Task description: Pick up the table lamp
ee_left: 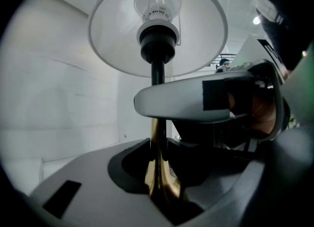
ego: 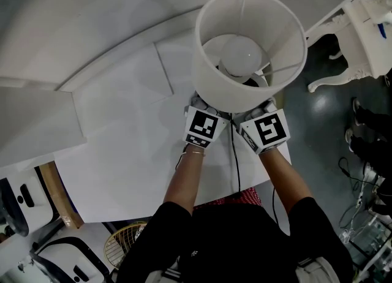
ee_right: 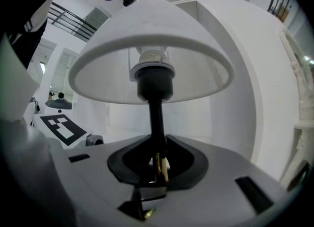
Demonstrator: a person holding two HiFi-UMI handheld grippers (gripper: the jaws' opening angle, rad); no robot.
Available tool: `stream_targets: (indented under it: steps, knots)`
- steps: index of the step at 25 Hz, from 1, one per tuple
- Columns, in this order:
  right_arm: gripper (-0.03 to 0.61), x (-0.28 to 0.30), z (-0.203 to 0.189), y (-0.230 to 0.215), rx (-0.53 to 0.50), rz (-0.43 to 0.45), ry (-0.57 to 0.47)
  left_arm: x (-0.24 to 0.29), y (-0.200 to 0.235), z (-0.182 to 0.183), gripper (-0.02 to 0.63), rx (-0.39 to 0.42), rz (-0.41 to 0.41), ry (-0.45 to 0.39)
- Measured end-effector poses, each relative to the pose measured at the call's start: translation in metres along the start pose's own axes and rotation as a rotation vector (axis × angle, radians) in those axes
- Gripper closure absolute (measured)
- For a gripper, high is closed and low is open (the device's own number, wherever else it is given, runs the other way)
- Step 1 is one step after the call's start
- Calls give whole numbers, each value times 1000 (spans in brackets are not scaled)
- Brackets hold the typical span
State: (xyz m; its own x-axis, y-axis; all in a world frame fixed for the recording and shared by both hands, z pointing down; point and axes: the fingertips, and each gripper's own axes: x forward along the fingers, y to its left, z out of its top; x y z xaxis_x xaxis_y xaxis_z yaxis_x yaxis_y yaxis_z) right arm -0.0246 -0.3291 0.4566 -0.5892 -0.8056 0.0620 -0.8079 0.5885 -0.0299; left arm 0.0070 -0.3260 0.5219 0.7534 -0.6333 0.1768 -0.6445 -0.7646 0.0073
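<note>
The table lamp has a white drum shade with a round bulb inside, seen from above over the white table. Both grippers reach under the shade. My left gripper is shut on the brass lower stem, which sits in the notch between its jaws. My right gripper is shut on the stem from the other side; its grey jaw crosses the left gripper view. The shade hangs above both. The lamp's base is hidden.
A black cord runs from under the lamp to the table's near edge. A white ornate furniture piece stands on the dark floor at right. A wicker basket and a wooden chair part sit at lower left.
</note>
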Motion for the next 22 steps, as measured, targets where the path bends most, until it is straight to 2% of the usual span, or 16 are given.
stream_targets:
  steps: [10,22]
  knots:
    - [492,-9,3,9,-41,-5,-27,-7,-9,2,503,12,-3,15]
    - [492,-21,16,11,-40,14,-52,-14,-17,16,503,7,22,3]
